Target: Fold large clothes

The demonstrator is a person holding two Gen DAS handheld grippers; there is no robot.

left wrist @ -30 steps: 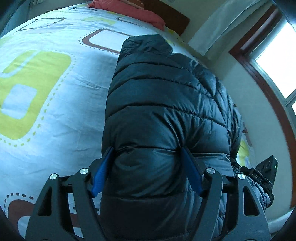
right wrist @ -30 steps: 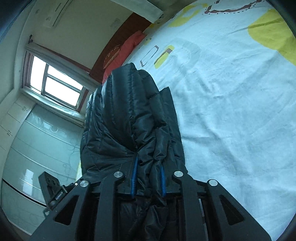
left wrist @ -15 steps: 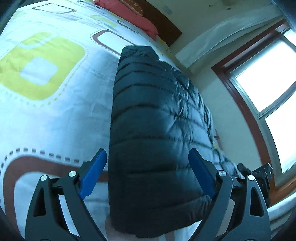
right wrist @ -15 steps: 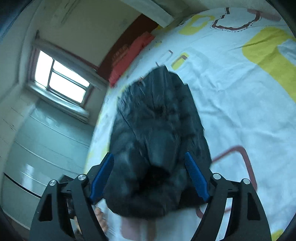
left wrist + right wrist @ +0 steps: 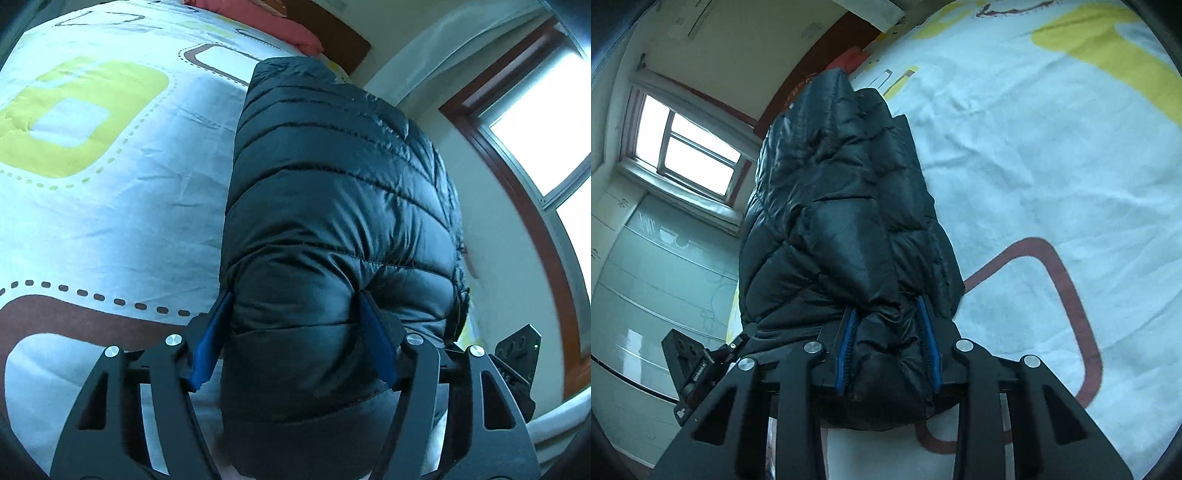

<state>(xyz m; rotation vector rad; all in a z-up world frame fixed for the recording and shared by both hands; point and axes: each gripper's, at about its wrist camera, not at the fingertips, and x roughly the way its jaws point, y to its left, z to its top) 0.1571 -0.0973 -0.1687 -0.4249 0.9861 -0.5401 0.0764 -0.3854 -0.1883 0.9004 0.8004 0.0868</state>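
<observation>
Two grippers hold one black puffer jacket (image 5: 332, 206), which lies folded lengthwise on the bed (image 5: 110, 206) near the edge by the window. The left gripper (image 5: 295, 332) has its fingers clamped wide across a thick padded fold; the right gripper (image 5: 888, 343) pinches a narrower bunch of the near end. The jacket looks light, soft and springy, with a slick shell likely to slip. Deep bites on stitched seams or the hem should hold best.

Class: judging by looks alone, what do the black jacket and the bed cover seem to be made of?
Jacket: probably nylon or polyester shell with padded filling; slightly glossy, stitched into puffy bands. Bed cover: likely cotton or a blend; matte, softly creased, printed pattern.
</observation>
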